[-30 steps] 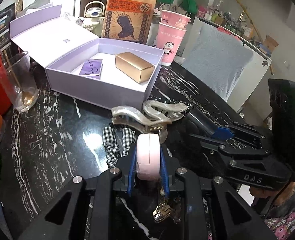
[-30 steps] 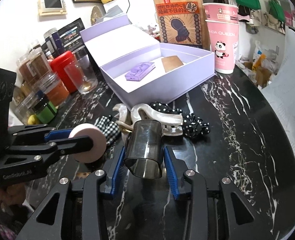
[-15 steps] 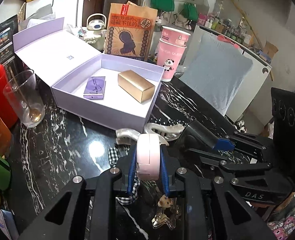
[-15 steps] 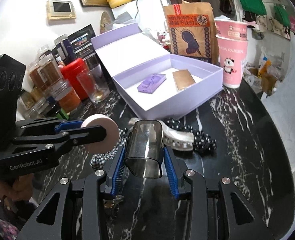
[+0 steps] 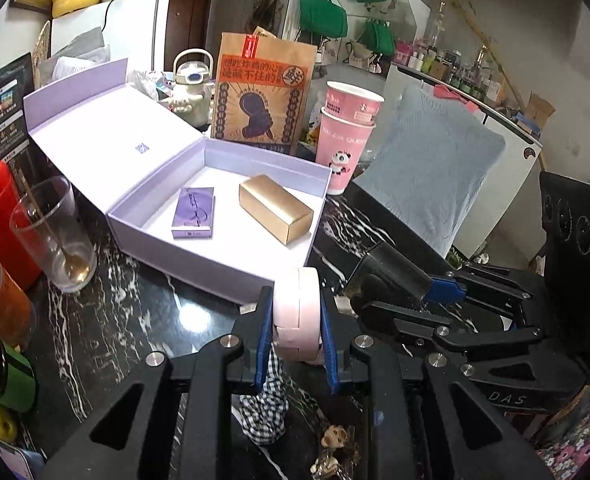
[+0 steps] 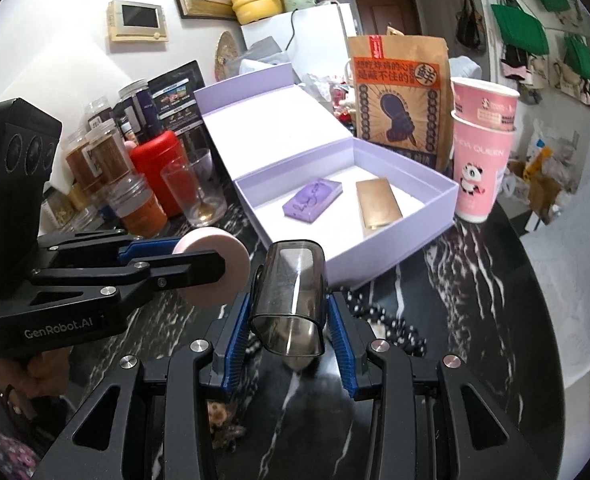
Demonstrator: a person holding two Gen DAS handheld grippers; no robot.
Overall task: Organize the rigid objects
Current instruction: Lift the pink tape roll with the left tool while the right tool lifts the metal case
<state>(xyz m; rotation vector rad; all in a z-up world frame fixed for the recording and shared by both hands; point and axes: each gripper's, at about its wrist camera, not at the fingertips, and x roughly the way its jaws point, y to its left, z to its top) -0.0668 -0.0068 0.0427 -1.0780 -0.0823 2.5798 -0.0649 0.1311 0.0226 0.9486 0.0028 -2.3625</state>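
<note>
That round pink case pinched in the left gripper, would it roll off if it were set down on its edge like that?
Probably. The pink case is a flat disc held on edge between the left gripper's fingers, so released upright it would likely roll or topple. Its smooth shell looks hard and perhaps slippery on the glossy marble table. Laid flat in the lilac box, it should stay put.

The right tool (image 6: 289,320) grips a smoky translucent case (image 6: 289,294) above the black marble table (image 6: 495,300), beside the left tool (image 6: 199,266) clamping a pink round compact (image 6: 219,270); ahead, an open lavender box (image 6: 395,240) holds a purple packet (image 6: 312,199) and gold bar (image 6: 377,206).
</note>
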